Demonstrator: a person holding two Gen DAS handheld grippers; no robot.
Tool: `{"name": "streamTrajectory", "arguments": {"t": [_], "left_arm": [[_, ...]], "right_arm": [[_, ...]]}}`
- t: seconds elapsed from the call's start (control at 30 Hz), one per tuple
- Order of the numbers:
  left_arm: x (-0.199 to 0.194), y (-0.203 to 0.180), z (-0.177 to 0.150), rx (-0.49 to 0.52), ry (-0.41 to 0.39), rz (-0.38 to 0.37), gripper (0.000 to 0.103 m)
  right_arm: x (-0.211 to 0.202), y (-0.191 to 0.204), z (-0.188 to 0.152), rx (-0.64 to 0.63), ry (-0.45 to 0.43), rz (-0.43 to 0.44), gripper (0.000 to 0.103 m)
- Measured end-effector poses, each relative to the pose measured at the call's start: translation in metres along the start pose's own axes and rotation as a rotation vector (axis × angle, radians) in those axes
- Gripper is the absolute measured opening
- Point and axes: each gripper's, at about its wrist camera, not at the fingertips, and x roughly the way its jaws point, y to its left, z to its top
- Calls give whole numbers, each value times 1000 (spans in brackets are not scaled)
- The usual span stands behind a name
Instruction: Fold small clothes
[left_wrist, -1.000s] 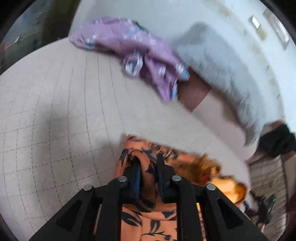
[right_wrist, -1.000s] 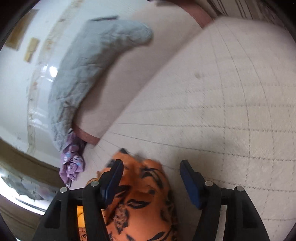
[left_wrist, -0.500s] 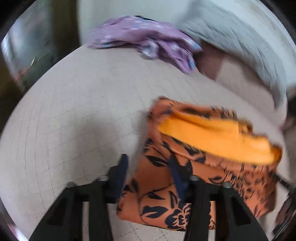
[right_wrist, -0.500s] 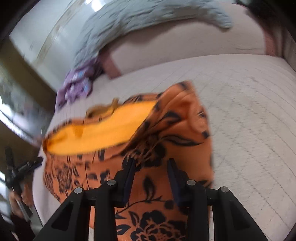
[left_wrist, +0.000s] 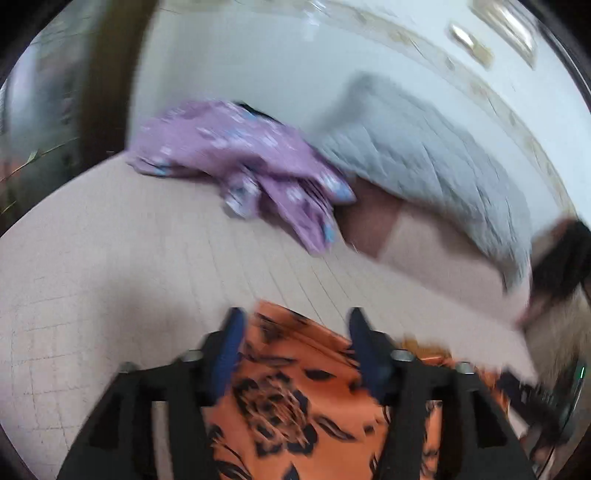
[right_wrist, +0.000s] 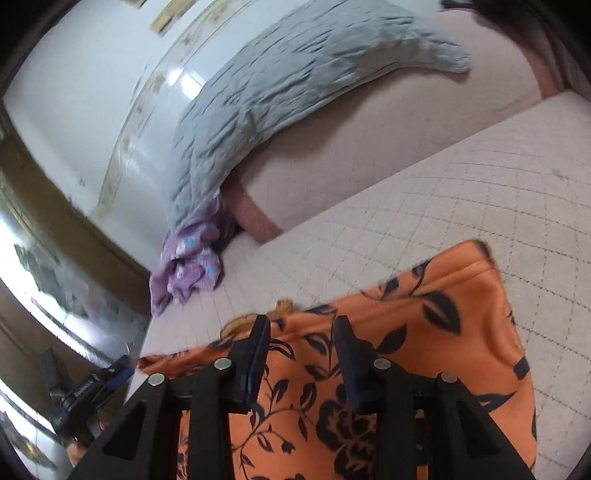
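On the pale quilted mattress (right_wrist: 480, 177), the orange black-flowered garment (right_wrist: 424, 314) lies under both grippers; left gripper (left_wrist: 293, 325) jaws just opening, apart; right gripper (right_wrist: 301, 326) apart, gripping nothing.

We saw the left wrist view smeared by motion blur, so the purple garment (left_wrist: 243, 173) and grey quilt (left_wrist: 424, 166) lost their detail. The orange floral garment (left_wrist: 295, 398) ran off the bottom edge of both views, its near part hidden behind the black gripper frames. At the far right a dark shape (left_wrist: 561, 258) was too blurred for us to identify.
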Motion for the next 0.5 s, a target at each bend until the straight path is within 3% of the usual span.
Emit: {"name": "streamTrajectory", "arguments": {"t": [0.27,0.33,0.43,0.5], "left_arm": [[12,13,-19,36,200,212,64],[19,14,-30,82,257,256,64],[41,17,-55,166,356,394,65],[36,17,-60,164,330,394,65]], "right_arm": [[-21,-25,1,31,45,-118,38],[-36,-29,-3,40,55,-145,38],[-39,-38,-15,58,113,-208,39],[-44,-44,-23,72,141,-221,39]]}}
